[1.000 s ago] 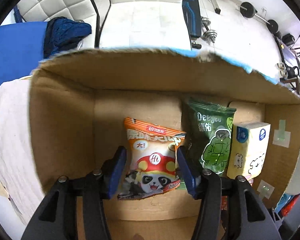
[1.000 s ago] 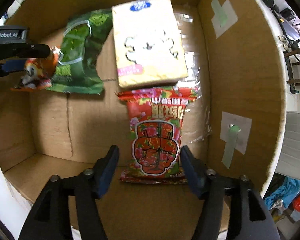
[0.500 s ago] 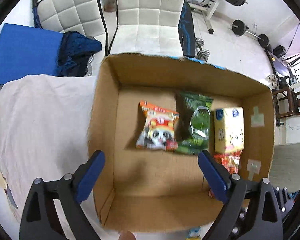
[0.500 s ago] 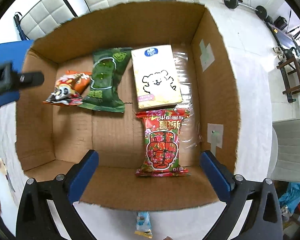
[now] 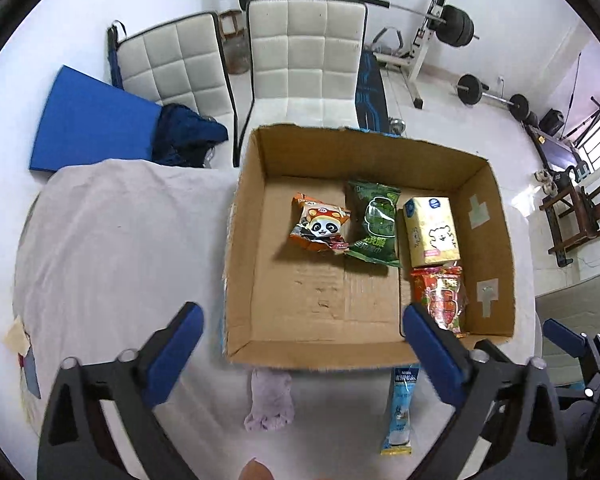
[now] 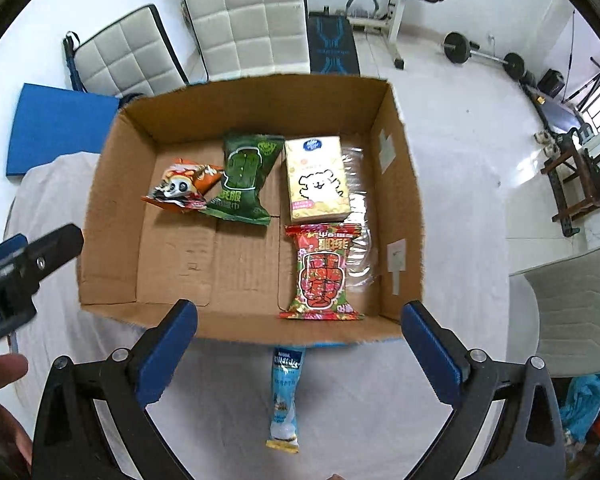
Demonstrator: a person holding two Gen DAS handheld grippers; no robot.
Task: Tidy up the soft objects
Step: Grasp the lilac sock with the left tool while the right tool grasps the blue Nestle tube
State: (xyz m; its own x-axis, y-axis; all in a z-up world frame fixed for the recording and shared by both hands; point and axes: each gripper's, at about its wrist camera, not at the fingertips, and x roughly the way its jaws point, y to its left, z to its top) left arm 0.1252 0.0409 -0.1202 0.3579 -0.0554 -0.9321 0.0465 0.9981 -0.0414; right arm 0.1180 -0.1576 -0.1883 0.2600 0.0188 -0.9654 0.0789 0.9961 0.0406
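Both grippers, left gripper (image 5: 300, 344) and right gripper (image 6: 300, 340), are being held wide open, empty, lower frame. Four packets are lying grouped in the cardboard box (image 6: 256, 94); blue sachet (image 6: 286, 396) and purple cloth (image 5: 269, 400) are lying outside, probably awaiting pickup.

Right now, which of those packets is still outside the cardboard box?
The light blue packet lies on the white cloth just in front of the cardboard box; the orange, green, yellow and red packs are all inside it.

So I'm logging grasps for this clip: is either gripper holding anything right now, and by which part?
Nothing is held. The left gripper and right gripper are both wide open above the table, outside the cardboard box, with no item between their fingers.
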